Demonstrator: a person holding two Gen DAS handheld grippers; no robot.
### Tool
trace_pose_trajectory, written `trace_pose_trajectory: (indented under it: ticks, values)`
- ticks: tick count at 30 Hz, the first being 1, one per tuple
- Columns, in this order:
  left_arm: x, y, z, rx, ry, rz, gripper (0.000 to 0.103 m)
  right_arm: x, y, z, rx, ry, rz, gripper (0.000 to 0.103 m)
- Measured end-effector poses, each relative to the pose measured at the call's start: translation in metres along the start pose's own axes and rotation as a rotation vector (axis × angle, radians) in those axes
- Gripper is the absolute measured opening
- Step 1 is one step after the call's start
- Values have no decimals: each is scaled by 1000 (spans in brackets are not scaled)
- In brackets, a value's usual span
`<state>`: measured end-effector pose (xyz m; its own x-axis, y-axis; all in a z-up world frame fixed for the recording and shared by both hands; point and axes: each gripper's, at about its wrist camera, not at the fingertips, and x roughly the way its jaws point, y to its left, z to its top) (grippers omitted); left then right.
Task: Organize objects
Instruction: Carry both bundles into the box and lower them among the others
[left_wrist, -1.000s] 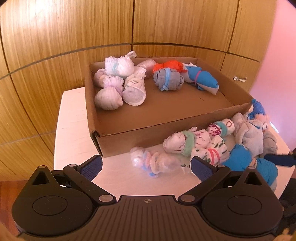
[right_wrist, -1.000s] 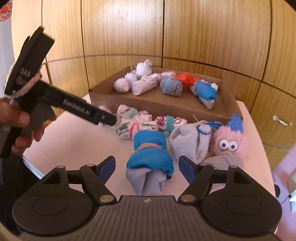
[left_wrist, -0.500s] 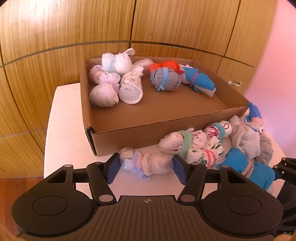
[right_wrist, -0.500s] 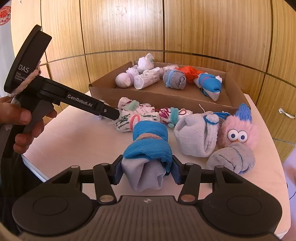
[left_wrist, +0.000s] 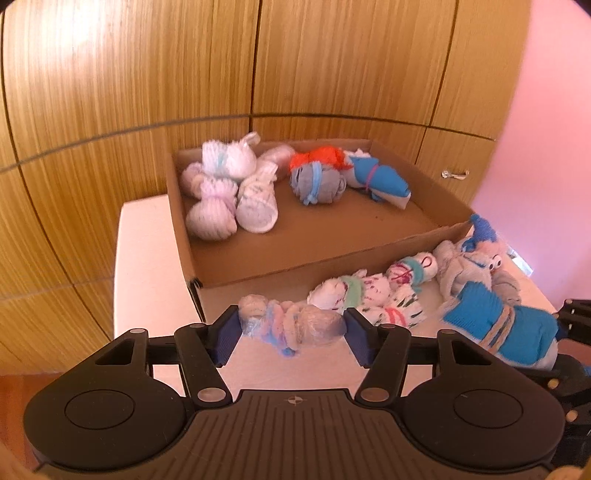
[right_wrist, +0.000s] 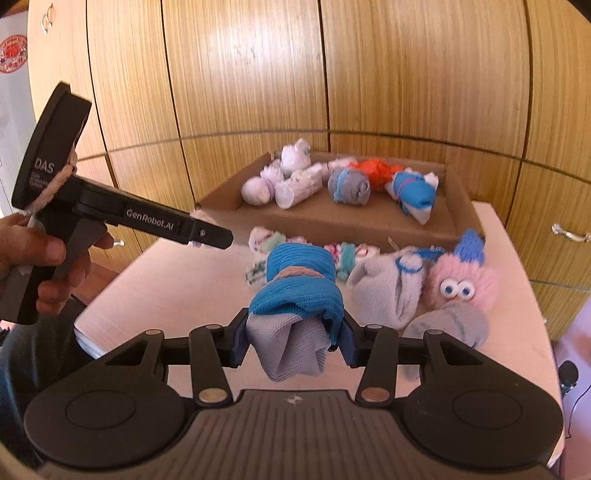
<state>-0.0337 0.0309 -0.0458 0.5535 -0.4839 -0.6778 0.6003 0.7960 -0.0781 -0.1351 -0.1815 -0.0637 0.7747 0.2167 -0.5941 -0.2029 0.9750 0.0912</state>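
Both grippers' fingers have closed on sock bundles (left_wrist: 291, 324) (right_wrist: 295, 291), seemingly lifted.

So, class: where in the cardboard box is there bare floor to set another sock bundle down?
The box has bare floor along its near wall and right side. Its far left corner is crowded with pale bundles; the grey and blue bundles fill the far wall.

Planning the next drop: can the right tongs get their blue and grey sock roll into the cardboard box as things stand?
Probably yes. The right tongs are closing on the blue and grey sock roll, and the cardboard box lies open-topped ahead with bare floor in front; only low sock bundles lie between.
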Motion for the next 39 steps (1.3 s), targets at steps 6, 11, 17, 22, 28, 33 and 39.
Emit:
trace_pose_trajectory:
  ticks: [6,11,17,22,28,33,39]
  values:
    - [-11,-8,15,33,-21,-6,66,-13,-4,21,-5,-32,18,44]
    - [-9,-16,39,74,-32,-11,66,-14,-13,45,-35,-54,27,44]
    - [22,-27,86,99,-10,-52,66,9,-42,84,-56,-42,37,44]
    - [67,-38,111,149,53,-60,66,54,-79,115,-13,26,62,44]
    - [114,-29,119,98,144,-82,66,111,-97,122,-63,137,60,44]
    - [140,-23,119,101,181,-69,66,145,-107,120,-119,217,75,44]
    - [161,-20,125,82,189,-49,66,171,-113,123,-197,273,69,44]
